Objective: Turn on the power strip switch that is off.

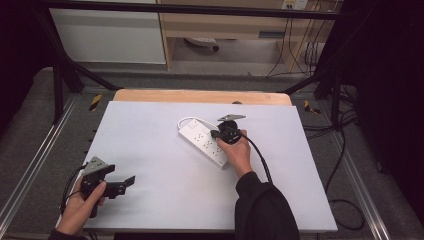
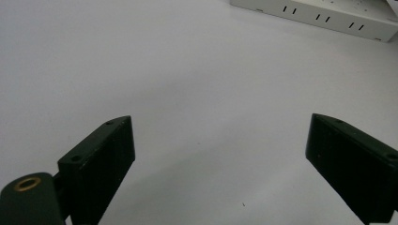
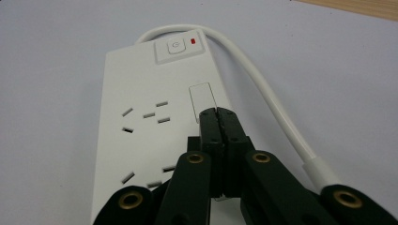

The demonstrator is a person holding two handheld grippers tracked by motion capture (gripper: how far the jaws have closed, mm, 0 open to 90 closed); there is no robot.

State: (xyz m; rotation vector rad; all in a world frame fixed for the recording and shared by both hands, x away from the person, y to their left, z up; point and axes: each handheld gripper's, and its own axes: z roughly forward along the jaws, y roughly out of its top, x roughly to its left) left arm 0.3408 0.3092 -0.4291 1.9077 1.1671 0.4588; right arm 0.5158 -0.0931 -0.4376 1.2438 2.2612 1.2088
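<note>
A white power strip [image 1: 202, 141] lies slantwise on the white table top [image 1: 150, 165], just right of the middle. In the right gripper view its push switch [image 3: 174, 46] and a small red light [image 3: 194, 41] sit at the far end, where the white cable [image 3: 263, 84] curves round the strip. My right gripper [image 3: 218, 112] is shut with nothing between its jaws, tips low over the strip [image 3: 141, 93] near a blank rectangular label. Whether they touch it I cannot tell. My left gripper [image 2: 218, 122] stands open over bare table at the front left [image 1: 125, 184], far from the strip [image 2: 328, 16].
A wooden strip [image 1: 200, 96] runs along the table's far edge. Black frame bars [image 1: 65, 75] stand at the back corners. Loose cables [image 1: 345, 200] lie on the floor to the right. A white cabinet [image 1: 110, 35] and a wooden desk [image 1: 225, 25] stand behind.
</note>
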